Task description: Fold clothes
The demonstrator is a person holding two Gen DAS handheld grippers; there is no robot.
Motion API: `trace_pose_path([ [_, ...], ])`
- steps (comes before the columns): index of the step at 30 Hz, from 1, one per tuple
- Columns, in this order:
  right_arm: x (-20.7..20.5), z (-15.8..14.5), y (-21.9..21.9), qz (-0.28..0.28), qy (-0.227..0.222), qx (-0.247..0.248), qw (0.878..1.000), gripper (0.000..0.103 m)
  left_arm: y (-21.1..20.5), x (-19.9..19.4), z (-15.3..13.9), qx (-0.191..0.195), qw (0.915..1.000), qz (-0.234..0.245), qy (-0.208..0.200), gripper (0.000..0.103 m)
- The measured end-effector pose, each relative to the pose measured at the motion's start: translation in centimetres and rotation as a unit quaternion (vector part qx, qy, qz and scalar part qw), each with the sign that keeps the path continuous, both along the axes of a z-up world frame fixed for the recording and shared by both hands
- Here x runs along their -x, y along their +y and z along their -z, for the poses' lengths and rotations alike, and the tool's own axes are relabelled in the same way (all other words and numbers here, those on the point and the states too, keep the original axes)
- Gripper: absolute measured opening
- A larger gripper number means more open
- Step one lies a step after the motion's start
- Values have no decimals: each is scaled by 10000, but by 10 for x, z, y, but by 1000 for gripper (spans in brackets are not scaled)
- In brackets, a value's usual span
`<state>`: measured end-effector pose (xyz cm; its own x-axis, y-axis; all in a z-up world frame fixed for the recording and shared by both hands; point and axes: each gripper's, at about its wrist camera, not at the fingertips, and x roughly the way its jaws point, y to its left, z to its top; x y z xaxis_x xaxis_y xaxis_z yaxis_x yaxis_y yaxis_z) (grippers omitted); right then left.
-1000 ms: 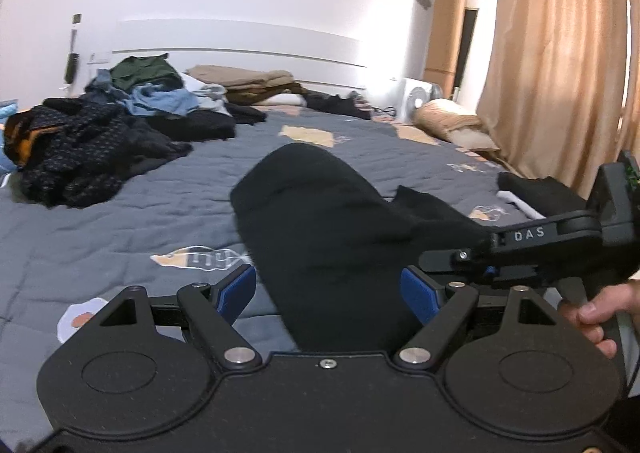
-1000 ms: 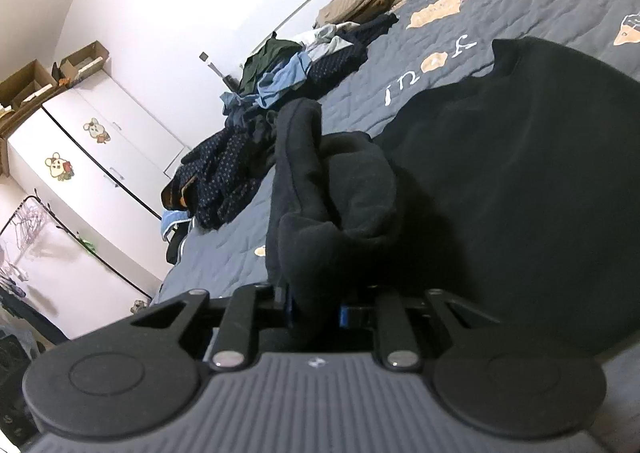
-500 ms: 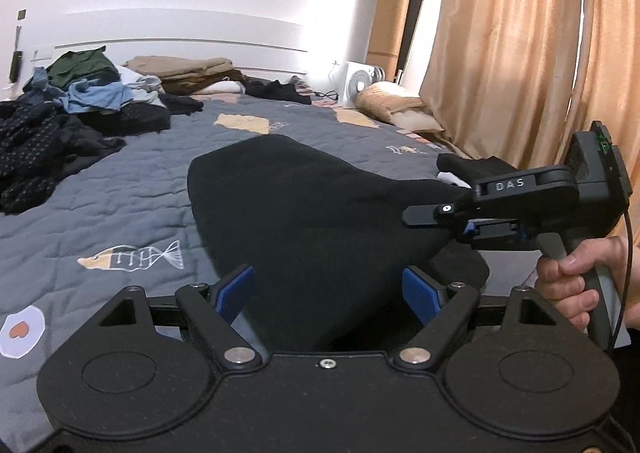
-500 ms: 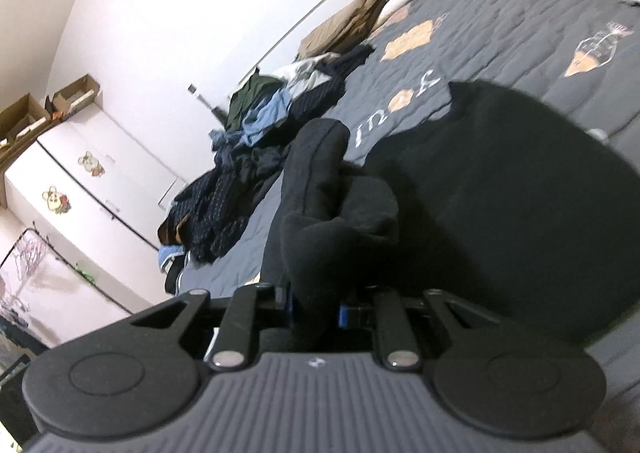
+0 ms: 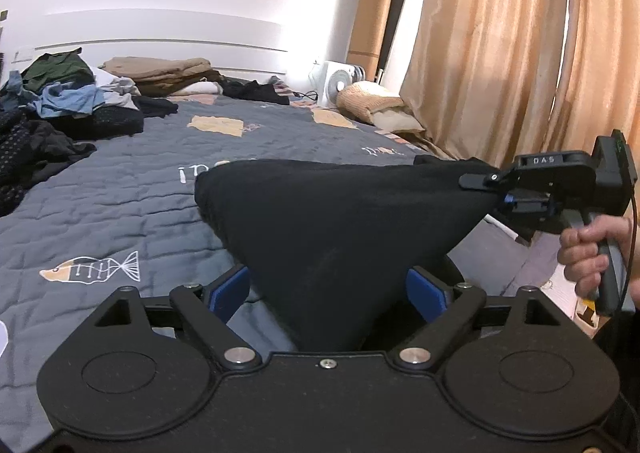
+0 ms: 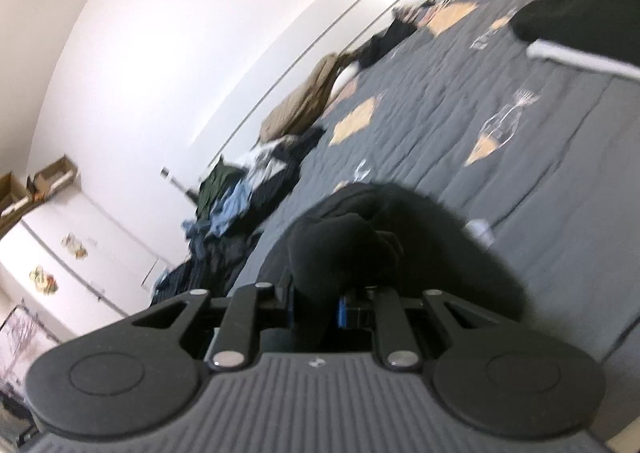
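Observation:
A black garment [image 5: 336, 221] is stretched over the grey quilted bed [image 5: 120, 189]. My right gripper [image 5: 500, 193] is shut on one corner of it at the right and holds it raised; in the right wrist view the bunched black cloth [image 6: 360, 245] sits between the closed jaws of that gripper [image 6: 332, 309]. My left gripper [image 5: 328, 293] is open, its blue pads [image 5: 228, 293] wide apart on either side of the cloth, which drapes down between them.
A pile of unfolded clothes [image 5: 52, 113] lies at the bed's far left. Folded tan items [image 5: 164, 71] sit by the headboard. A fan [image 5: 338, 79], a pillow [image 5: 372, 101] and curtains [image 5: 520, 53] stand at the right. A folded black garment [image 6: 592, 5] lies on the bed.
My right gripper has pulled its corner of the black garment up and to the right, stretching the cloth taut. The left gripper stays open around the cloth.

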<state>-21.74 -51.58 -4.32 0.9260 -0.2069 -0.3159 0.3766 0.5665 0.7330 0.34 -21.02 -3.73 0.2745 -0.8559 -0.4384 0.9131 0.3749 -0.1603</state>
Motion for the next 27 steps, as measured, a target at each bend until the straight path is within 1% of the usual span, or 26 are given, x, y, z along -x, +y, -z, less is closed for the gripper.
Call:
trace_pose_path([
  [2,4,8,-8,114,168,6,9998,18,-5,3,3,-61,10000,38,-24,85],
  [5,-2,32,-16,27,670,-239,9975,18,-16,11,10,-290,9992,42,-277,85],
  [8,-11,51,-18,-61,1066,-363,9936,19,-32,26,19,-624,9939,62,-910,85],
  [10,-13,56,-17,-145,1140,-321,9929,20,-42,36,25,-847,9874,75,-1338,85],
  [13,-10,56,-14,-207,999,-288,9944,20,-58,51,34,-1178,9732,94,-1973,85],
  [15,-3,56,-17,-226,839,-310,9957,20,-69,64,47,-1531,9508,207,-2686,85],
  [16,-1,55,-17,-232,758,-316,9964,20,-74,70,54,-1687,9381,277,-3011,85],
  [20,6,47,-17,-233,486,-223,9983,20,-82,73,59,-1811,9274,222,-3266,84],
  [21,6,43,-17,-224,416,-157,9988,20,-84,73,60,-1839,9248,207,-3323,81],
  [22,7,39,-16,-209,324,-90,9992,20,-86,74,61,-1866,9222,191,-3380,67],
  [23,9,35,-15,-184,204,-20,9996,20,-88,74,62,-1894,9196,175,-3437,49],
  [24,10,31,-15,-167,82,41,9998,19,-90,74,63,-1921,9169,159,-3494,46],
  [25,11,28,-14,-169,-39,95,9998,19,-92,75,64,-1949,9142,144,-3551,38],
  [26,11,25,-13,-183,-155,156,9996,19,-93,77,63,-1986,9079,133,-3690,35],
  [27,12,22,-11,-195,-252,250,9992,19,-93,80,62,-2024,9009,123,-3837,34],
])
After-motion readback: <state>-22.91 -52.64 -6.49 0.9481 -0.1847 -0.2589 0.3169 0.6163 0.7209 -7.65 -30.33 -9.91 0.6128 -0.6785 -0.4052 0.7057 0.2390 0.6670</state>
